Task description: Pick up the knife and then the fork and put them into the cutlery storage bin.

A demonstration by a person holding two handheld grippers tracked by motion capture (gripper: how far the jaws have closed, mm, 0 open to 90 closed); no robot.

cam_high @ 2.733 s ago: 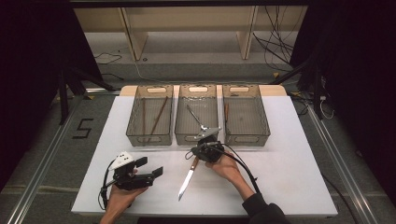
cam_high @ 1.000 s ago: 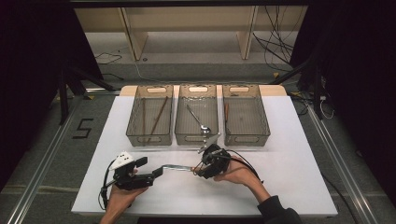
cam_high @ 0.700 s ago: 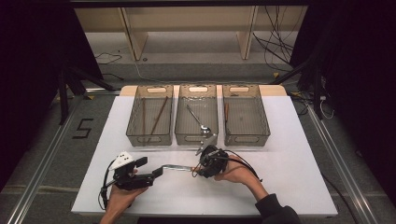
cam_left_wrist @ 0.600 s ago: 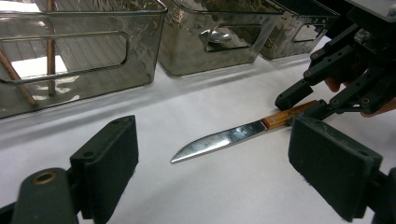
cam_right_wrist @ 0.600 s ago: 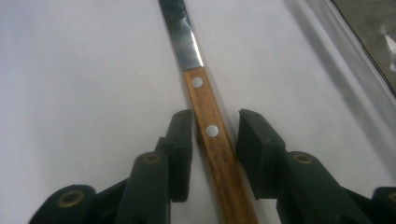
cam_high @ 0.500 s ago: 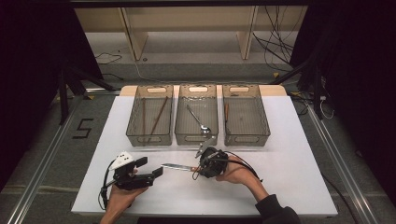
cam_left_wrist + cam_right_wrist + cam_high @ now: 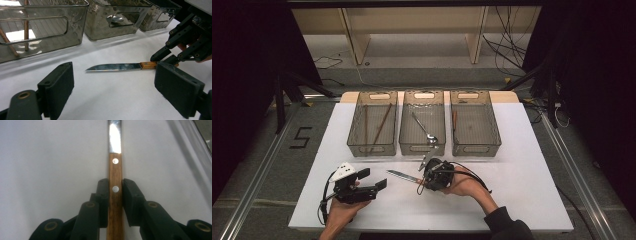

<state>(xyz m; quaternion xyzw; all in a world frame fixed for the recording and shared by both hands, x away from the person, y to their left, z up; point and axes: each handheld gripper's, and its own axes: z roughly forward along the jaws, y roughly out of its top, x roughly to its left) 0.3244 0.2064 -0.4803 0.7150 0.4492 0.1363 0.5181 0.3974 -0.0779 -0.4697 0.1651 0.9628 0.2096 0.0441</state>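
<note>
White tabletop [image 7: 532,165], dark room around it, pale shelving behind the far edge. Three smoked clear bins in a row along the far edge: left bin [image 7: 373,145] has two wooden sticks [image 7: 381,127], middle bin [image 7: 422,145] has a spoon [image 7: 424,128], right bin [image 7: 475,145] has one brown-handled piece lying against its left wall, can't tell what it is.

Knife [image 7: 404,175] lies flat on the tabletop, near the front edge, roughly mid-width, just in front of the middle bin. Serrated blade points toward the left edge, wooden handle toward the right.

Right gripper [image 7: 422,183]: jaws have just been closing, handle is between them. In the right gripper view both pads sit tight against the sides of the wooden handle [image 7: 115,200], about level with its second rivet. Clamped on the knife.

Left gripper [image 7: 379,184]: sits near the front-left of the tabletop, jaws wide apart, nothing between them. It faces the knife tip; well short of touching it.
</note>
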